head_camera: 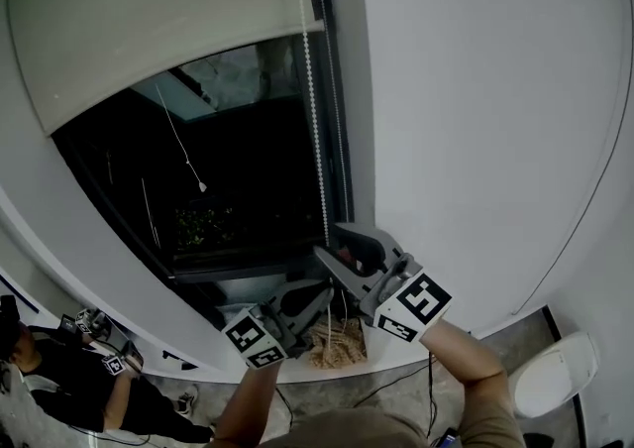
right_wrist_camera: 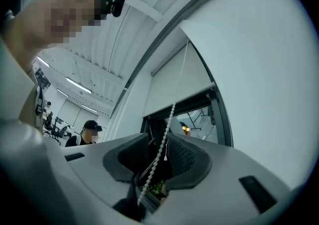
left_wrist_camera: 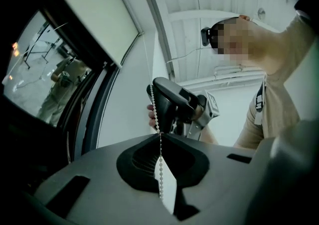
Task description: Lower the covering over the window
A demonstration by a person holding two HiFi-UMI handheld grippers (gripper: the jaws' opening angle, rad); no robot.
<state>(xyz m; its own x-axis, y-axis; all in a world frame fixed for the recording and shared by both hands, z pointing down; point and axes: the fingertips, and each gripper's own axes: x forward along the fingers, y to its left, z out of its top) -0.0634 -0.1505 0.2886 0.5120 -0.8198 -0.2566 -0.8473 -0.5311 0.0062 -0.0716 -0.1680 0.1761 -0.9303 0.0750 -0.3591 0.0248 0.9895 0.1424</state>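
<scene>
A thin white beaded chain (head_camera: pixel 315 139) hangs beside the dark window (head_camera: pixel 248 168), right of the smooth pale roller blind (head_camera: pixel 149 10) covering its top. My left gripper (left_wrist_camera: pixel 160 137), tilted slightly upward, pinches the chain between ribbed pads. My right gripper (right_wrist_camera: pixel 158 144), higher up, stands spread, the chain passing loosely between its jaws.

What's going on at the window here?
A person is working the roller blind by its bead chain with two hand-held grippers. The left hand-held gripper is clamped shut on the chain. The right hand-held gripper, further up the chain, has its jaws apart with the chain hanging loose between them. The blind covers only the top of the window; most of the glass is uncovered.
</scene>
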